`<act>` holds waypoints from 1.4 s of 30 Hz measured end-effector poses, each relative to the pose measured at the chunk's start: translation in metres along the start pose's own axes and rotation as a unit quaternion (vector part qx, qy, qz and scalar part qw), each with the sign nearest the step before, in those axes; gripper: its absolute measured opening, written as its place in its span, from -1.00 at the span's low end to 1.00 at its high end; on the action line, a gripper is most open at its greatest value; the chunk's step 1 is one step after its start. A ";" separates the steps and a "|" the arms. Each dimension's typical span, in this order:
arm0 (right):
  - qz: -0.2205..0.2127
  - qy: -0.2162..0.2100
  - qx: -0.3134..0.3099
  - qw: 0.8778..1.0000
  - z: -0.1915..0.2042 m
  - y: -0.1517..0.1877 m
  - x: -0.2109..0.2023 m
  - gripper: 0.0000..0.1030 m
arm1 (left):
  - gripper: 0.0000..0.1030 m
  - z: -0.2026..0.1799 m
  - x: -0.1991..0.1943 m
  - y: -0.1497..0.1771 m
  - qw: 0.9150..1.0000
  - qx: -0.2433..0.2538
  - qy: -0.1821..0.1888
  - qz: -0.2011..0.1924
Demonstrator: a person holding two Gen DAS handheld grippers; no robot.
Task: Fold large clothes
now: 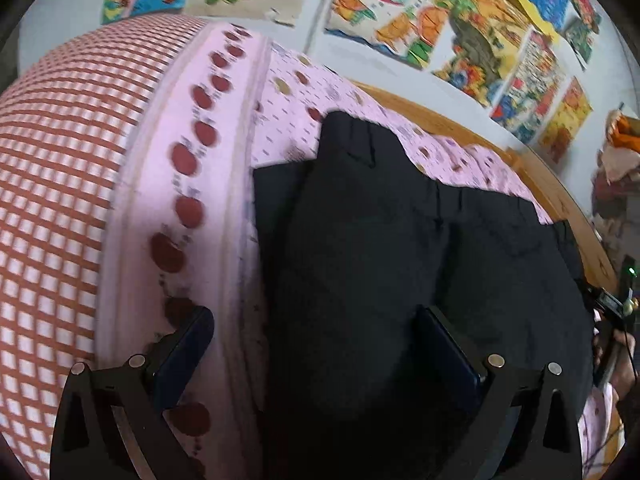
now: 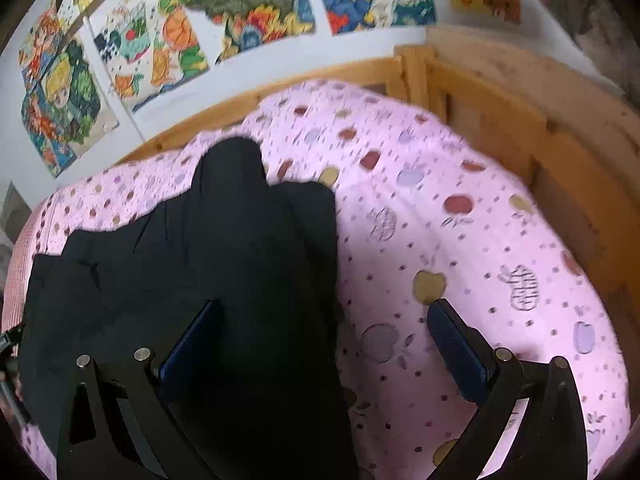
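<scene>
Black-framed, the left gripper [image 1: 316,336] and right gripper [image 2: 324,320] (two in all) both hover spread wide, angled down over one black garment [image 1: 400,240], which lies flat on the pink apple-print sheet [image 2: 460,240] of a wooden-railed bed [image 2: 500,92].

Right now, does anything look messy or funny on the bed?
A little. The black garment lies on the pink sheet unevenly: its far edge is jagged, with one part poking up toward the wooden bed frame, and there are creases. Nothing looks spilled or torn. Both the left gripper and the right gripper are open above it.
</scene>
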State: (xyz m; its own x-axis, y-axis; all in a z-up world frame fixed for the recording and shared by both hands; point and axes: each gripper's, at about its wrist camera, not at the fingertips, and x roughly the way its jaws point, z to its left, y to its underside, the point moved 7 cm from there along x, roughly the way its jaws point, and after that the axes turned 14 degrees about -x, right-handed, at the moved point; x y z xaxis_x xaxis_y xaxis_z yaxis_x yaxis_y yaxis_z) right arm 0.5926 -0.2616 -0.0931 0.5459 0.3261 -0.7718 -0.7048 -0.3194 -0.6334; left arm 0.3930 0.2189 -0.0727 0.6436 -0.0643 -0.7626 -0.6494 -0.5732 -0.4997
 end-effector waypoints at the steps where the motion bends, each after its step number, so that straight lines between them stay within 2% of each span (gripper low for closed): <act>1: 0.004 -0.005 -0.005 1.000 0.003 0.001 0.001 0.97 | 1.00 -0.001 0.002 0.002 1.000 0.000 0.005 0.007; 5: 0.027 -0.042 -0.022 0.999 0.015 0.005 0.016 0.97 | 1.00 0.000 0.009 0.005 0.999 -0.013 0.025 0.031; 9: 0.032 -0.066 -0.011 0.997 0.015 0.010 0.023 0.98 | 1.00 0.003 0.015 0.006 0.998 -0.026 0.041 0.044; 22: 0.031 -0.108 0.003 0.994 0.017 0.013 0.037 0.98 | 1.00 0.003 0.033 0.014 0.994 -0.025 0.079 0.070; 30: 0.055 -0.197 -0.035 0.978 0.046 0.018 0.043 0.98 | 1.00 0.005 0.035 0.017 0.993 -0.017 0.089 0.074; 34: 0.064 -0.200 -0.034 0.977 0.048 0.019 0.047 0.98 | 1.00 0.001 0.037 0.017 0.992 -0.015 0.096 0.086; 39: 0.066 -0.202 -0.032 0.977 0.051 0.022 0.047 0.98 | 1.00 -0.007 0.042 0.020 0.982 -0.016 0.137 0.132; 42: 0.068 -0.205 -0.029 0.976 0.050 0.022 0.049 0.98 | 1.00 -0.012 0.047 0.022 0.978 -0.017 0.148 0.149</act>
State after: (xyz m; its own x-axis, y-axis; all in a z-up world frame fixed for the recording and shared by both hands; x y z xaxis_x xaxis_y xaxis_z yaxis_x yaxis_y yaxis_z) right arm 0.5812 -0.2077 -0.1423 0.2124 0.6024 -0.7694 -0.7252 -0.4306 -0.5373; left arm 0.4140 0.1937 -0.1143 0.5204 -0.4626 -0.7177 -0.8152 -0.5193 -0.2564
